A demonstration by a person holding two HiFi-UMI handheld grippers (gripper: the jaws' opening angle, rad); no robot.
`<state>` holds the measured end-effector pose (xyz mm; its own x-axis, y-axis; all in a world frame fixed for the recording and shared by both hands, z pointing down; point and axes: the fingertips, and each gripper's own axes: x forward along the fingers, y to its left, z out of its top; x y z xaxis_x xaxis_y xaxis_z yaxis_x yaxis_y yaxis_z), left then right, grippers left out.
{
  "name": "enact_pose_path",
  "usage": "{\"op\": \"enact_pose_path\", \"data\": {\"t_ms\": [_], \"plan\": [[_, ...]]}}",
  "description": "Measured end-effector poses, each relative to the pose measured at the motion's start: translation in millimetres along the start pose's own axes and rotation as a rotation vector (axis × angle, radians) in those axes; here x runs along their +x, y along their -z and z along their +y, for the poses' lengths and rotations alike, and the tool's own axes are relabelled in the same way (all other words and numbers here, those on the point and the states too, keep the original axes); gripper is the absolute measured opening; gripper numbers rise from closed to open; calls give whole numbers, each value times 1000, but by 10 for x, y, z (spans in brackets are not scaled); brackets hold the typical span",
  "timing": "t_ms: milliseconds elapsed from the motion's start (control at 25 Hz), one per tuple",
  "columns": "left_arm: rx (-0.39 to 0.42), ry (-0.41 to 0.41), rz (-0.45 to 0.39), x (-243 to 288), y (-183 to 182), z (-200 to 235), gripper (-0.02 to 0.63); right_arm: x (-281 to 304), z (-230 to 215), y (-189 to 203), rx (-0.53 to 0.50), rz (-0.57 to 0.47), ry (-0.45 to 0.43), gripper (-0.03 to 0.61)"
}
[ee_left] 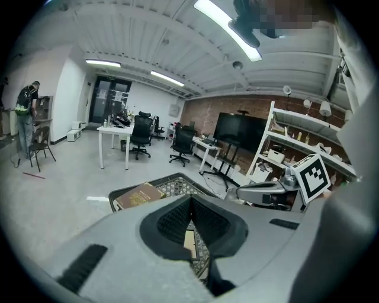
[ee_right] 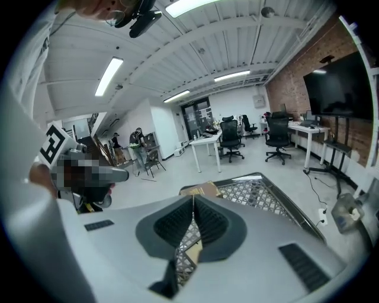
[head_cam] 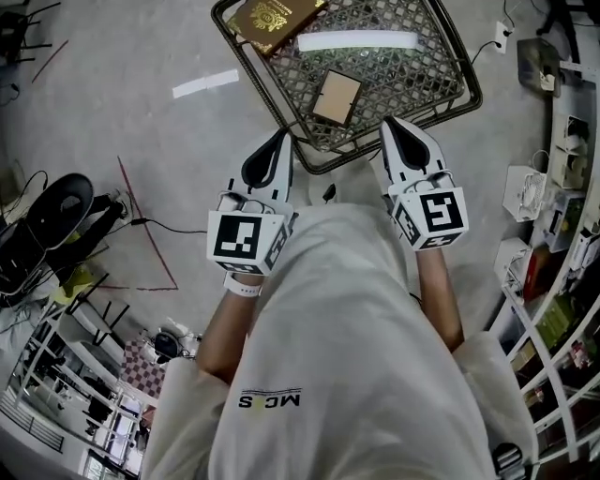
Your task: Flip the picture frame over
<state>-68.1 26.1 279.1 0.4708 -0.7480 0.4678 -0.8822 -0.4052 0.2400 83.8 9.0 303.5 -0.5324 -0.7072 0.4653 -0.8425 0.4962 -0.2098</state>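
Observation:
A small picture frame (head_cam: 337, 97) with a light wood rim and a tan face lies flat on a black mesh table (head_cam: 441, 56). Both grippers hover near the table's near edge, short of the frame. My left gripper (head_cam: 280, 137) is shut and holds nothing; a sliver of the frame (ee_left: 189, 239) shows below its closed jaws. My right gripper (head_cam: 390, 125) is also shut and holds nothing, with a bit of the frame (ee_right: 193, 250) visible beneath its jaws.
A brown book (head_cam: 274, 19) lies at the table's far left corner. Shelves (head_cam: 562, 187) with boxes stand to the right, and a cable (head_cam: 159, 225) and black chair base (head_cam: 47, 220) lie on the floor to the left. A person (ee_left: 26, 121) stands far off in the office.

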Motion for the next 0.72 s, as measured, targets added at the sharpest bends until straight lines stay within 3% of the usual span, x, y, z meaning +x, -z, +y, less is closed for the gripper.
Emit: {"op": "enact_pose_path", "data": {"t_ms": [560, 720], "plan": [[-15, 44, 75, 291, 410, 309, 25, 530, 115, 338, 27, 63, 16, 18], [-22, 45, 99, 344, 587, 404, 25, 709, 179, 488, 25, 88, 3, 44]]}}
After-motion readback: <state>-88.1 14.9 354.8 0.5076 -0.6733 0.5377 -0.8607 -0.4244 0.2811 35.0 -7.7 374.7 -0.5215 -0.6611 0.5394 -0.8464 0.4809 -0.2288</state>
